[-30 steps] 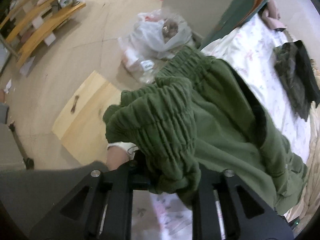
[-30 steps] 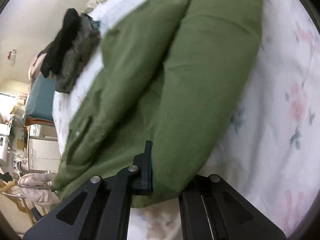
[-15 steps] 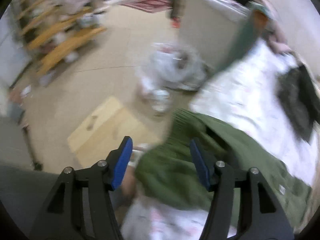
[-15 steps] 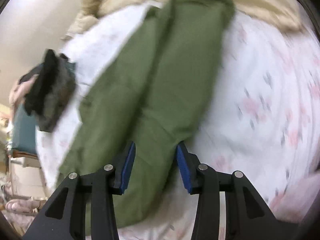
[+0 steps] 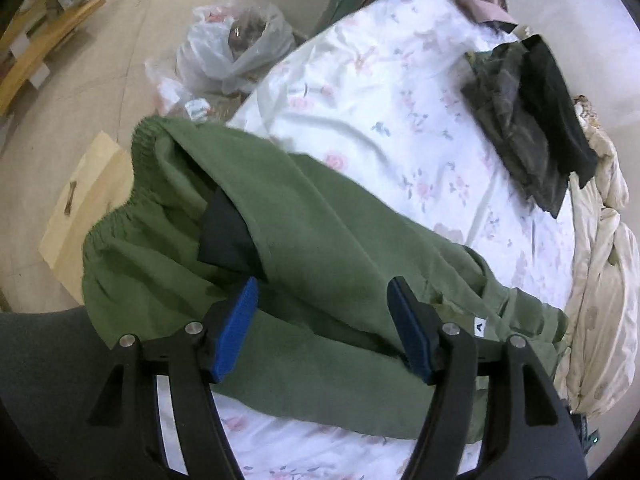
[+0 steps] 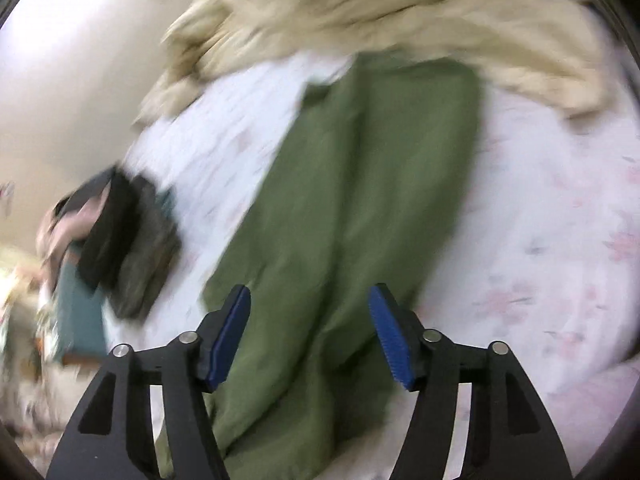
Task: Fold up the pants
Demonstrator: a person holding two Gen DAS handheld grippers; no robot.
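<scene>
Tag on pants: the green pants carry a small white tag near the leg end, printed with one dark mark shaped like an "A" or a triangle; which one cannot be told.
Other print: none readable in either view; the right wrist view is blurred.

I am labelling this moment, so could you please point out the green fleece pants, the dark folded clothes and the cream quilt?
Green fleece pants (image 5: 340,240), left wrist view, upper leg panel.
Dark folded clothes (image 5: 528,120), left wrist view, middle of the pile.
Cream quilt (image 6: 400,12), right wrist view, bunched middle.
</scene>
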